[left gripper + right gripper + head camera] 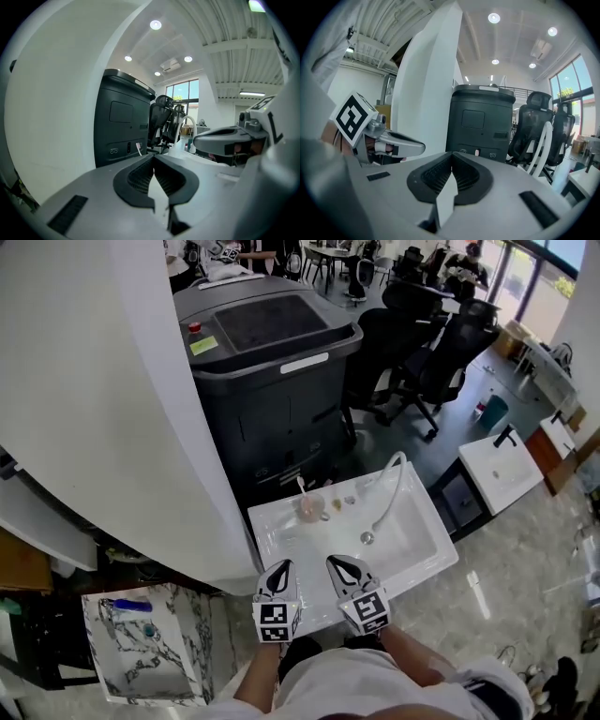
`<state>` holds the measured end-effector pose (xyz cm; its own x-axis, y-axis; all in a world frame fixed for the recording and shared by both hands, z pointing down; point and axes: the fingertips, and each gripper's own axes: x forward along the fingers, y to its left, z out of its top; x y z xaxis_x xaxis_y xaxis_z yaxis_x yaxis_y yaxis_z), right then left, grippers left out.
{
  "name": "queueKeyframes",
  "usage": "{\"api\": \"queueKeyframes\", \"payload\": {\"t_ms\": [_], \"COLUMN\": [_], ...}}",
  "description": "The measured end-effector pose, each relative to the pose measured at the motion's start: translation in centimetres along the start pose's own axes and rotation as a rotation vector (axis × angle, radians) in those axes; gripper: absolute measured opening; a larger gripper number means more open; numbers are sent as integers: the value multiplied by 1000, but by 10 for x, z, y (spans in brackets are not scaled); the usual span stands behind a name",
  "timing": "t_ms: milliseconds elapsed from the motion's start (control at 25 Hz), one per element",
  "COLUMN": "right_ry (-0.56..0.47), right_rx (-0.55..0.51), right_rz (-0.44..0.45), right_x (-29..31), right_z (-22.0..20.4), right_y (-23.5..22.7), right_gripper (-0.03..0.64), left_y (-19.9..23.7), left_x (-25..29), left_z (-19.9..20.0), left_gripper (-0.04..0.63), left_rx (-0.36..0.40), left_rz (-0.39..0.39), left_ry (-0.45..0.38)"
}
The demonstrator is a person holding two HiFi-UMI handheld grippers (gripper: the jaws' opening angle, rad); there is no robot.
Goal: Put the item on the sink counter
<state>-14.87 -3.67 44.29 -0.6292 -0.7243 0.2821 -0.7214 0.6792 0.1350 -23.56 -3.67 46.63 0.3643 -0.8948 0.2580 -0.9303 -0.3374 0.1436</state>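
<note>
1. Head view: from high above, facing steeply down on the white sink bench (281, 526) and the black machine (272, 381).
2. Left gripper view: low and level, facing that machine (123, 126) from nearby.
3. Right gripper view: alongside, sharing the machine (480, 124) and office chairs (534, 126).

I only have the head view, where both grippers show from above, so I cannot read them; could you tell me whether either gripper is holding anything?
Observer: The left gripper is shut. In its own view the jaws meet at the tips with nothing between them.
Operator: Thank you. And the other one, please?
Observer: The right gripper is shut too, and its view shows nothing held between the jaws.
</note>
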Motion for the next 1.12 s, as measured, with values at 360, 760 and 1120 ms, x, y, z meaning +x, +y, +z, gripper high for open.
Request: {"api": "queueKeyframes", "payload": {"t_ms": [360,760,1120], "right_ry": [-34,-33,-105], "right_rx": [-31,28,31], "right_rz": [-7,-51,-18], "right_x": [-64,-197,-263], "right_z": [-2,-65,-66], "right_y": [-27,-81,-79], "right_gripper": [5,5,5], "left_y": [-77,-204,-267], "left_x": [6,-10,-69], "left_z": [4,-34,-57], "left_gripper": [11,11,11], "left_rx": [-3,1,-30], "left_rz": [-29,17,97], "left_ry": [-19,5,32]}}
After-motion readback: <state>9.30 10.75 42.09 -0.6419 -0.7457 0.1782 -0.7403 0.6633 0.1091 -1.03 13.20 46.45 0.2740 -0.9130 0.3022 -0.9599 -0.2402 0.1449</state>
